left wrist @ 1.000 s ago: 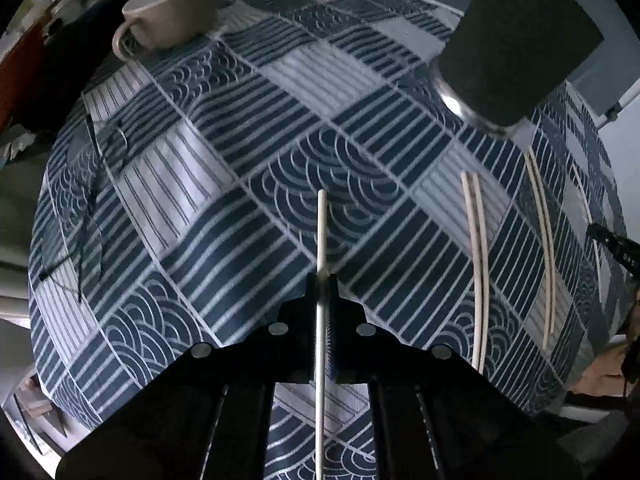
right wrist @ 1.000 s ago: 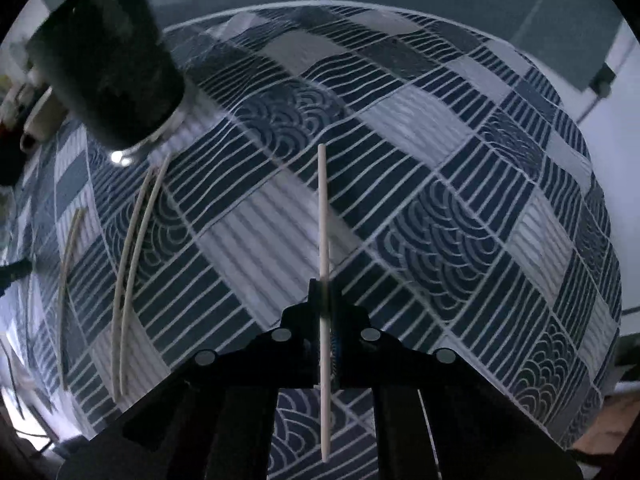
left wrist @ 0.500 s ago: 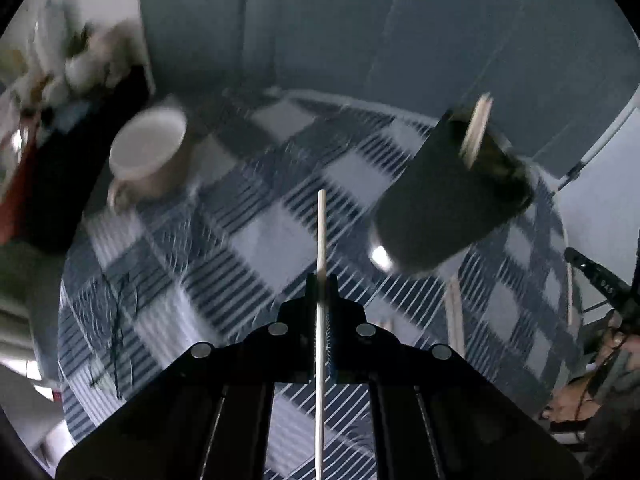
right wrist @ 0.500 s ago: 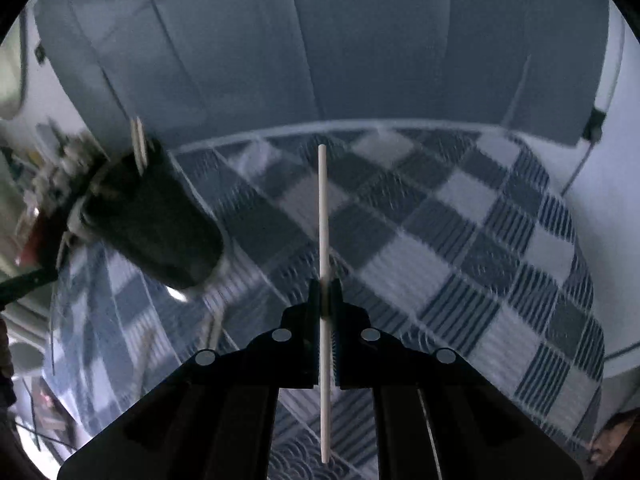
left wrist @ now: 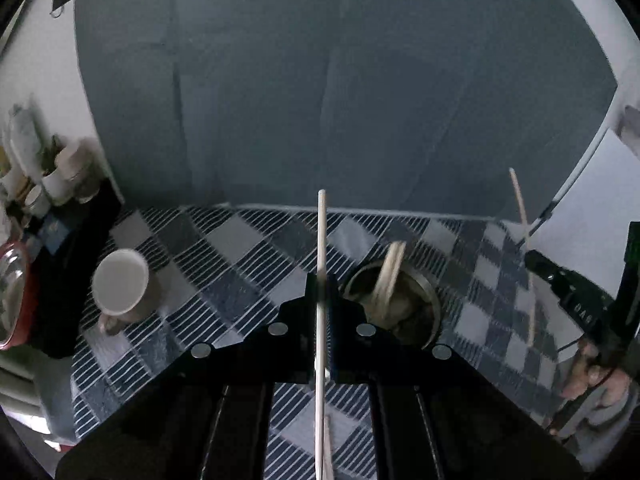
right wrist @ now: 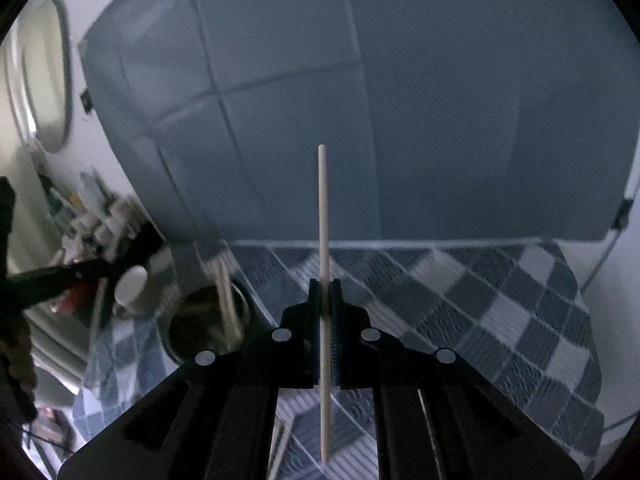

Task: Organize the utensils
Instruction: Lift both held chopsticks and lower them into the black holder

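Observation:
My left gripper [left wrist: 321,284] is shut on a pale chopstick [left wrist: 321,236] that stands upright between its jaws. Just right of it is the dark holder cup [left wrist: 394,306] with chopsticks [left wrist: 389,280] leaning inside. My right gripper [right wrist: 325,288] is shut on another pale chopstick [right wrist: 322,208], also upright, above the blue patterned tablecloth [right wrist: 500,304]. The holder cup [right wrist: 208,326] sits lower left of it. The right gripper [left wrist: 532,258] with its chopstick [left wrist: 520,200] shows at the right of the left wrist view.
A white mug [left wrist: 120,288] stands on the cloth at the left. Bottles and jars [left wrist: 48,176] and a red-rimmed dish [left wrist: 12,292] crowd a dark stand beyond the table's left edge. A grey wall panel [left wrist: 320,80] rises behind the table.
Both grippers have tilted up and risen with their chopsticks; the views swung from the tabletop to the wall. The holder cup is now seen from above, beside the left gripper.

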Tool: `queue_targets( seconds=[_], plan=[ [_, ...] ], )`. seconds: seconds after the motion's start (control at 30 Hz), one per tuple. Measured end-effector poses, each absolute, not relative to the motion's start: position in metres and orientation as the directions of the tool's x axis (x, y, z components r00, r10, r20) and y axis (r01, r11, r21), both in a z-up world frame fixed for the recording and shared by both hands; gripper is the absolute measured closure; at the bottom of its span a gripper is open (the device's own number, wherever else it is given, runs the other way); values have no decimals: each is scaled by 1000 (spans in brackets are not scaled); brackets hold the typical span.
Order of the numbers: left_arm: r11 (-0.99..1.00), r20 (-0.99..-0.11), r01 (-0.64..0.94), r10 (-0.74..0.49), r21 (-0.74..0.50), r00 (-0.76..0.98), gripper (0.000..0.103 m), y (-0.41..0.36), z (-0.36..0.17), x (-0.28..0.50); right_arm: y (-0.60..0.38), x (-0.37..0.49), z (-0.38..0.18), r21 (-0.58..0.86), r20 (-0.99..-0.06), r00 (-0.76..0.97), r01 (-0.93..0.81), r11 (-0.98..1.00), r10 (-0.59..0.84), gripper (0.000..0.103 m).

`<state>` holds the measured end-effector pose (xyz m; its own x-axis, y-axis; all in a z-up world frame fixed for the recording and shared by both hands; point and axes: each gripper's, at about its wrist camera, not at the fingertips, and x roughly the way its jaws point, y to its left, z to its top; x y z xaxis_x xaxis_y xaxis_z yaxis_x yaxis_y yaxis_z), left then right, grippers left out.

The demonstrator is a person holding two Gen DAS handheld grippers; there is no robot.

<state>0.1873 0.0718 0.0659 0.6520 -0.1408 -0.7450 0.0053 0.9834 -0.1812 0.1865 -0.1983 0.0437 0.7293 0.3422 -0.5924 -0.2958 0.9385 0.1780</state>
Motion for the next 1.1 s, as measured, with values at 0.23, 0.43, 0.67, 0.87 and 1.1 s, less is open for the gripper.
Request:
queue_targets(
  seconds=[0.23,0.43,0.67,0.87,1.1],
  plan=[
    [974,-713,27,-183,-224,677,98,51,73,210,-163,204,65,184,-558,729,-358,915,397,99],
    [971,-691,37,-195,-237,696,98,41,74,226,-147,217,68,279,-492,700,-437,855,518,98],
    [955,-644,54,-238,-291,727,98,43,74,241,-135,226,60,334,-415,700,-477,813,581,98],
    [951,-580,43,-223,-306,783,98,43,60,249,-130,228,43,356,-352,701,-513,781,621,98],
    [952,-544,47,-213,-302,812,98,43,36,246,-119,227,8,355,-325,704,-527,772,631,98]
  ],
)
